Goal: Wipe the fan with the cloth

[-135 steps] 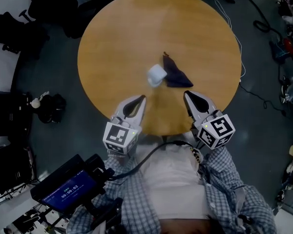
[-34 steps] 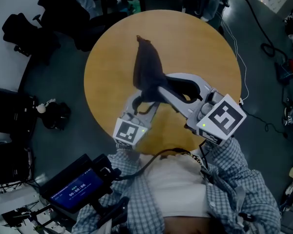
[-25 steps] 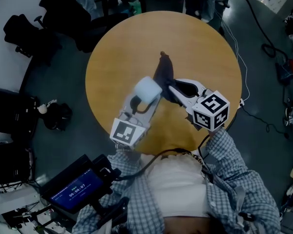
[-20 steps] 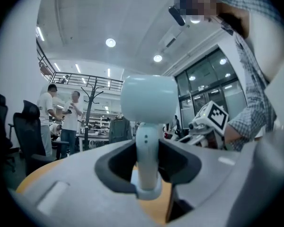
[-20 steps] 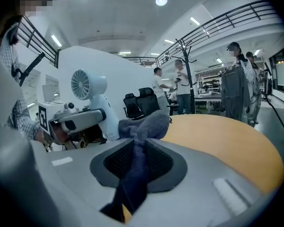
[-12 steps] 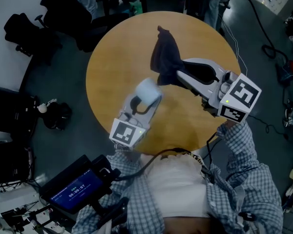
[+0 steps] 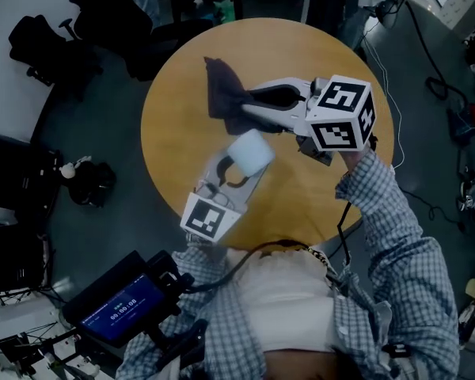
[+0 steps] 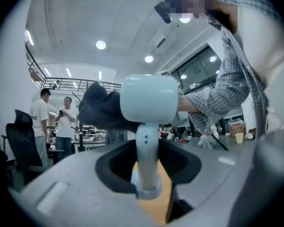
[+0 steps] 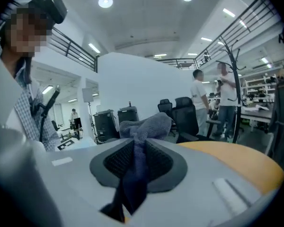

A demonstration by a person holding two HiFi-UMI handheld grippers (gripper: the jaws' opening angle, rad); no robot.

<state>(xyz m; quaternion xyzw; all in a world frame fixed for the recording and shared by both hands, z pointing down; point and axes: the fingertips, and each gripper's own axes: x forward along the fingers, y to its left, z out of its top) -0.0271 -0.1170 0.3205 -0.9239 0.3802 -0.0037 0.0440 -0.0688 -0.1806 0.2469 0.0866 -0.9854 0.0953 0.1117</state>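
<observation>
Wooden and round, the table (image 7: 174,149) fills the middle of the head view, and both tools are held up above it. The left gripper (image 7: 236,174) reaches in from the near side with its jaws clamped on the stem of a small white handheld fan (image 7: 250,152). In the left gripper view that stem (image 8: 146,160) stands upright between the two grey jaws. The fan's rounded pale head sits above them, over the near half of the tabletop.

The right gripper (image 7: 245,109) comes in from the right, its marker cube (image 7: 342,113) on the right side, and points left across the table. Its jaws are pinched on a dark blue cloth (image 7: 220,93). The right gripper view shows the fabric (image 9: 142,126) squeezed between the ribbed pads, with a bunch standing up past the tips and a tail hanging down on the near side.

From above, the cloth spreads just to the far left of the fan's head. In the left gripper view the cloth (image 8: 97,110) sits right against the left side of the head. It seems to touch it, though the overlap may only be the angle.

A checked sleeve (image 7: 388,236) runs from the right gripper towards the person. A device with a lit blue screen (image 7: 119,311) sits at the near left. Black office chairs (image 9: 187,112) stand beyond the table.
</observation>
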